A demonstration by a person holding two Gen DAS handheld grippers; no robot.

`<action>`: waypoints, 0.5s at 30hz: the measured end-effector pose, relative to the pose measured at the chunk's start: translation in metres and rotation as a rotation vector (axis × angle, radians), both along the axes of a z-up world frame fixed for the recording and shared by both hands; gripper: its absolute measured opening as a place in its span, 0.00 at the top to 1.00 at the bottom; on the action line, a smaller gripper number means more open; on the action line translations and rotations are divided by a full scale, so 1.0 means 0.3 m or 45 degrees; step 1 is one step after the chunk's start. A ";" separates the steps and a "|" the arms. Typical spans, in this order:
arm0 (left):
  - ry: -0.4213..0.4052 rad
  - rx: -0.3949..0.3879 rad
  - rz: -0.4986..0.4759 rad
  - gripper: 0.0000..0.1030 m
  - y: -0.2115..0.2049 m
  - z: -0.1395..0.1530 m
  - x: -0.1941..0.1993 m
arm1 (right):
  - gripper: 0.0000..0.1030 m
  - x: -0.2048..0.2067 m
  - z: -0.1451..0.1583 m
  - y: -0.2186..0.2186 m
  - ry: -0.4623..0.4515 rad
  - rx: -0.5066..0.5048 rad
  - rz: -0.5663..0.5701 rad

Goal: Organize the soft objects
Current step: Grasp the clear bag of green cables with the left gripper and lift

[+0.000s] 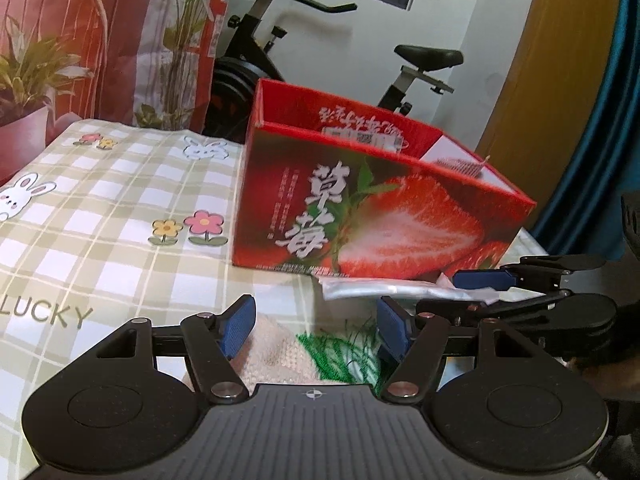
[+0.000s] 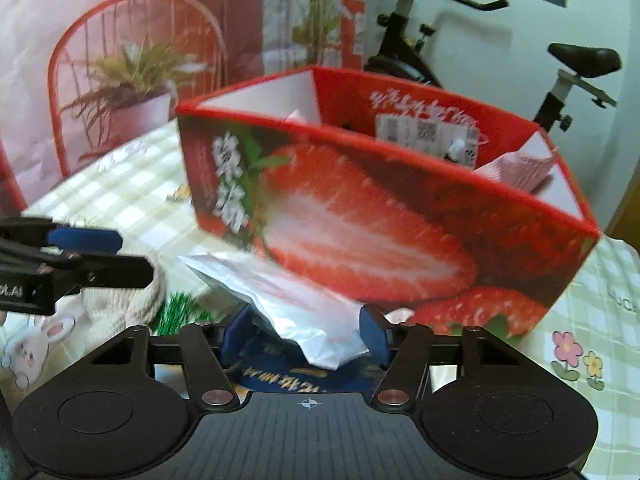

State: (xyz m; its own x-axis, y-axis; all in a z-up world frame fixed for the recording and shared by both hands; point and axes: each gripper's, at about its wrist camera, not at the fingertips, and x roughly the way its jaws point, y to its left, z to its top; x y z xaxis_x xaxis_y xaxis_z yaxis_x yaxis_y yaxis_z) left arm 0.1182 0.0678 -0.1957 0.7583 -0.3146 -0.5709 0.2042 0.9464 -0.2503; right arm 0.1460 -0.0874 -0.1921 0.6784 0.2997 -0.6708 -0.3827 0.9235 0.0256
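Behind box wall [image 2: 400, 208] | contents mostly hidden | silver packet [image 2: 304, 304] blurred

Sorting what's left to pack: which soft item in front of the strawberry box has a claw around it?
The silver foil pouch, between the right claw's blue pads. The cream knitted cloth with green grass pattern lies under the open left claw, ungripped.

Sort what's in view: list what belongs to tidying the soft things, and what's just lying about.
Part of the job:
right gripper, around the silver pouch
left gripper, over the cream knitted cloth
red strawberry box

Just lying about:
exercise bike
checked tablecloth
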 end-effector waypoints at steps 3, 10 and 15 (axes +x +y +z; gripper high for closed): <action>-0.011 -0.013 -0.056 0.33 -0.005 0.023 0.021 | 0.56 0.019 0.025 -0.034 0.007 0.072 -0.028; -0.132 0.097 -0.254 0.34 -0.043 0.117 0.086 | 0.57 0.055 0.047 -0.083 0.011 0.189 -0.081; -0.123 0.215 -0.362 0.36 -0.084 0.080 0.149 | 0.58 0.082 0.050 -0.128 0.040 0.308 -0.122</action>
